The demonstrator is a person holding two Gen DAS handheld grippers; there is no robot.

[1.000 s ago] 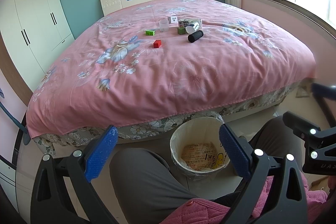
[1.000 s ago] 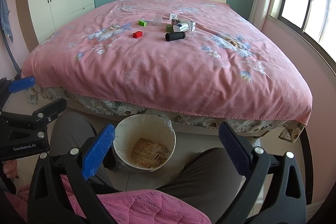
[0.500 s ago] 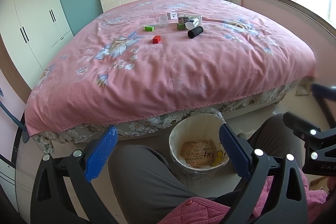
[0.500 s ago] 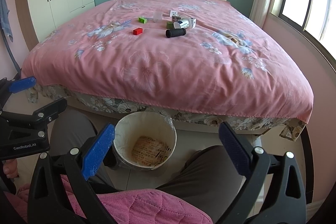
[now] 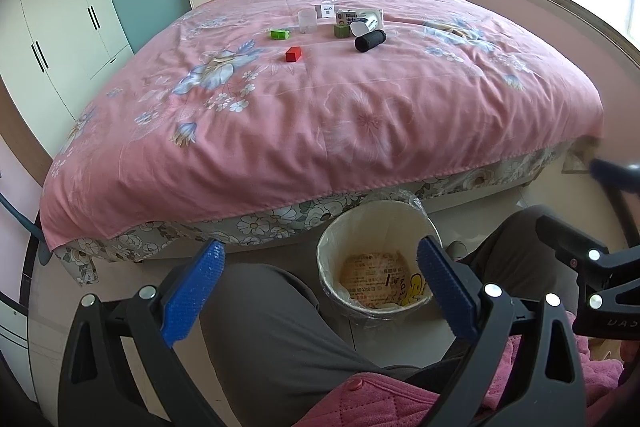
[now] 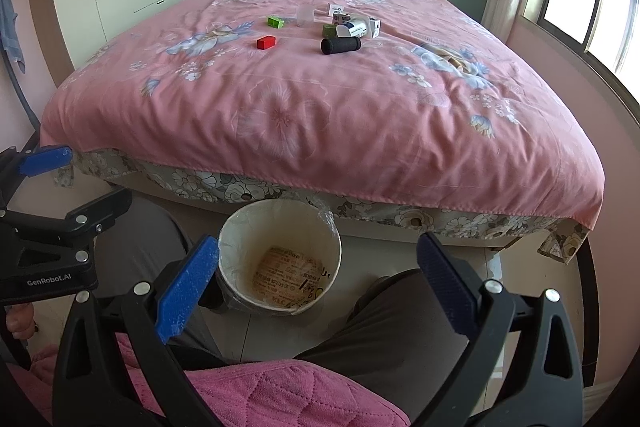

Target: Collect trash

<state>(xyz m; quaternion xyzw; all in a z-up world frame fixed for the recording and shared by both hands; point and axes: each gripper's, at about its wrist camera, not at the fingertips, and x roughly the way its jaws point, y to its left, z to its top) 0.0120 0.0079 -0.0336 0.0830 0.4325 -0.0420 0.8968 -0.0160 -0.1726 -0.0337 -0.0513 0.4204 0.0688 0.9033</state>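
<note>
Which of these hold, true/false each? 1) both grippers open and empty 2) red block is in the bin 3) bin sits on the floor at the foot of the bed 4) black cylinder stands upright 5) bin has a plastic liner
1) True. The left gripper and right gripper both stand wide open with nothing between the fingers.
2) False. The red block lies on the pink bedspread; the bin holds only printed paper at its bottom.
3) True. It stands on the floor against the bed's end, between the person's knees.
4) False. The black cylinder lies on its side.
5) True. Clear plastic shows around the rim.
</note>
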